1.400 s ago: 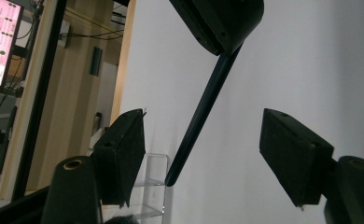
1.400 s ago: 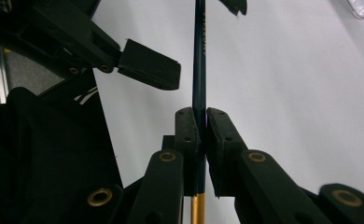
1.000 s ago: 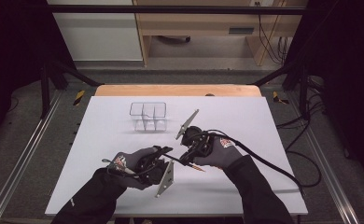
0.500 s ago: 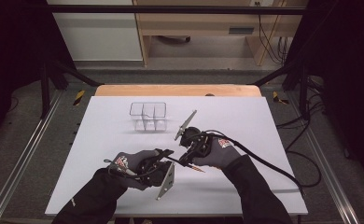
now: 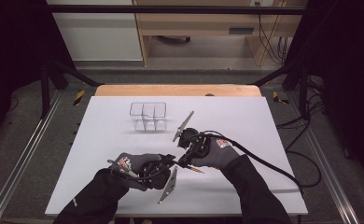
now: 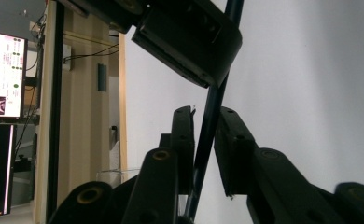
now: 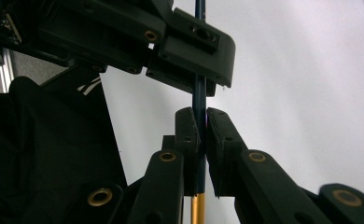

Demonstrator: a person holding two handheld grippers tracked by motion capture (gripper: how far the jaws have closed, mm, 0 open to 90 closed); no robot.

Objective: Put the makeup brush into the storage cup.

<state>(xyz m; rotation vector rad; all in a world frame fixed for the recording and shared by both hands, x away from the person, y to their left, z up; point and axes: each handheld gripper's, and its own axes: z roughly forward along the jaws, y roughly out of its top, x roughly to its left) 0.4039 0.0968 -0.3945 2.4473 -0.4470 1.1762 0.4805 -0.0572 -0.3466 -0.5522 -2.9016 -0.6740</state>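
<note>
The pen (image 7: 199, 93) is clamped between the right gripper (image 5: 185, 161) fingers at the table's (image 5: 245, 121) six o'clock; the left gripper (image 5: 170, 163) fingers, just closing, flank it narrowly. Should either pull askew, the pen could be twisted loose and dropped.

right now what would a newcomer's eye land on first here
At the near middle of the white table, two gloved hands bring the left gripper and the right gripper together on one thin dark pen with a gold end. The right jaws clamp it; the left jaws have just been closing around it. Farther back stands a clear plastic divided box.
</note>
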